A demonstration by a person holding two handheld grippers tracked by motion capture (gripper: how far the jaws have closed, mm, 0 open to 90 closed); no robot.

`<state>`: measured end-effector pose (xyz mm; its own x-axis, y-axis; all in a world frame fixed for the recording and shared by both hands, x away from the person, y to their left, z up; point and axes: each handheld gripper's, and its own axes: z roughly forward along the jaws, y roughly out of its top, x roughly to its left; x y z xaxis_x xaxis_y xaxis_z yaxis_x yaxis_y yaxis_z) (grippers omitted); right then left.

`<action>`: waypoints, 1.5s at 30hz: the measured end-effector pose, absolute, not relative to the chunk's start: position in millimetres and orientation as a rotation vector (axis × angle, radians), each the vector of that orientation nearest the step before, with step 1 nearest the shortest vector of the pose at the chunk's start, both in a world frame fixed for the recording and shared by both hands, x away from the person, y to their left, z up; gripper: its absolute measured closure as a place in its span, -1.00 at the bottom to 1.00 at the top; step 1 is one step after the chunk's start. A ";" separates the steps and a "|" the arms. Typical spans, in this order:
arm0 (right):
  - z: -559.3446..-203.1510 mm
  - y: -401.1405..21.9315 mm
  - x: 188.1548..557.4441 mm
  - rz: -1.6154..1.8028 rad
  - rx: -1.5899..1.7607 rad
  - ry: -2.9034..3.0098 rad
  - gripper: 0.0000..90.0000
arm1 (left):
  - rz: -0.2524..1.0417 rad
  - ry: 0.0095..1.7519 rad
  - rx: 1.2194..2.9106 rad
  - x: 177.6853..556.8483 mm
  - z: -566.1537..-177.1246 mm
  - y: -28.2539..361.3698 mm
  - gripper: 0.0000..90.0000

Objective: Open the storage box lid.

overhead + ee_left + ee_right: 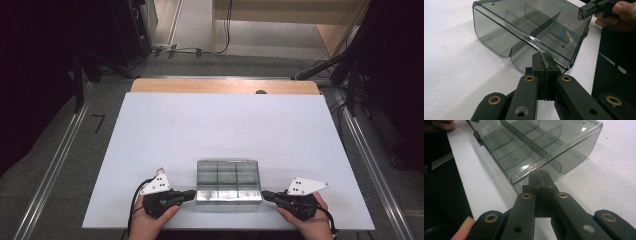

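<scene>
Smoky clear plastic compartment box (228,181), dividers inside | left gripper (190,193): jaws together at its left end | right gripper (266,194): jaws together at its right end | white table (225,130)

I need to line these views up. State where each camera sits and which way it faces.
High view: above the person's side, looking forward and down on the white table; both hands with left gripper and right gripper.
Left gripper view: rides the left gripper, shut jaws toward the smoky clear box.
Right gripper view: rides the right gripper, facing the box's other end.
Shared: the box in all three.
</scene>
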<state>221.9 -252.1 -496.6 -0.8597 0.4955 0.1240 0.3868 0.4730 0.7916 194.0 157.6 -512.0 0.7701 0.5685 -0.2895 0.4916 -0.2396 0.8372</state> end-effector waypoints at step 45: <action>-501.4 -258.4 210.2 1.414 0.703 2.600 0.97 | -0.010 0.712 1.894 180.1 -515.1 144.2 0.99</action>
